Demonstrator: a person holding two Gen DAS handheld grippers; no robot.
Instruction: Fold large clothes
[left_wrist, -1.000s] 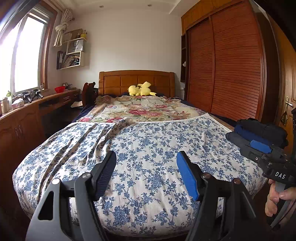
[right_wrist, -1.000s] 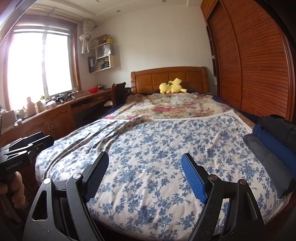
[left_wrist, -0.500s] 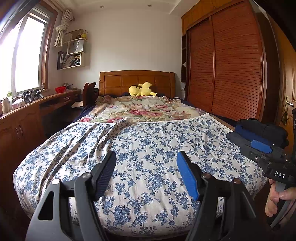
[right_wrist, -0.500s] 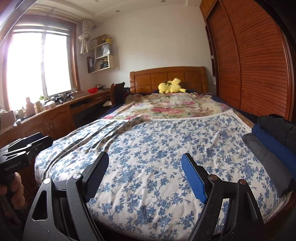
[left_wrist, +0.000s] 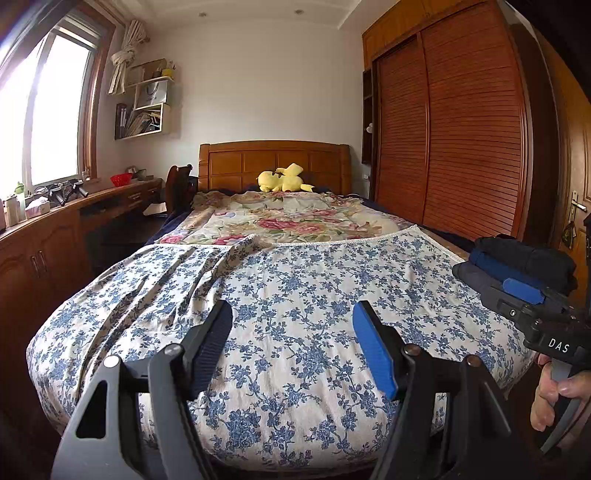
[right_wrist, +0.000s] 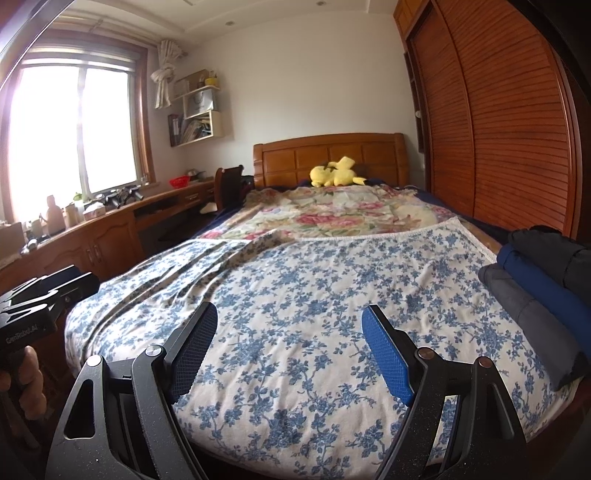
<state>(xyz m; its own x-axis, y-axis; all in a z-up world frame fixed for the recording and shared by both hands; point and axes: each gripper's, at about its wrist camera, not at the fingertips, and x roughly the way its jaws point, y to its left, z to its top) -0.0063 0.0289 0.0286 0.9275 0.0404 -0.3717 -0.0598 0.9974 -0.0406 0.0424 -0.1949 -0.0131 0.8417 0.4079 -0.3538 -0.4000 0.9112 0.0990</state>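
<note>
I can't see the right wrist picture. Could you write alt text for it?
An open two-finger gripper with blue ridged pads hovers, holding nothing, over a bed covered by a blue-flowered white sheet. Dark folded clothes are stacked at the bed's right edge, and a yellow plush toy lies by the wooden headboard. The other handheld black gripper shows at far left.

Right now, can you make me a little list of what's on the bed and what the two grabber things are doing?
place: bedroom, wooden bed
front cover: blue flowered sheet, wrinkled on its left side
back cover: pink flowered blanket
toy: yellow plush by the headboard
clothes: dark folded stack at the sheet's right edge
left hand-held gripper: open, nothing between its fingers, above the sheet
right hand-held gripper: open, nothing held, above the sheet
folding: no garment spread out yet
</note>
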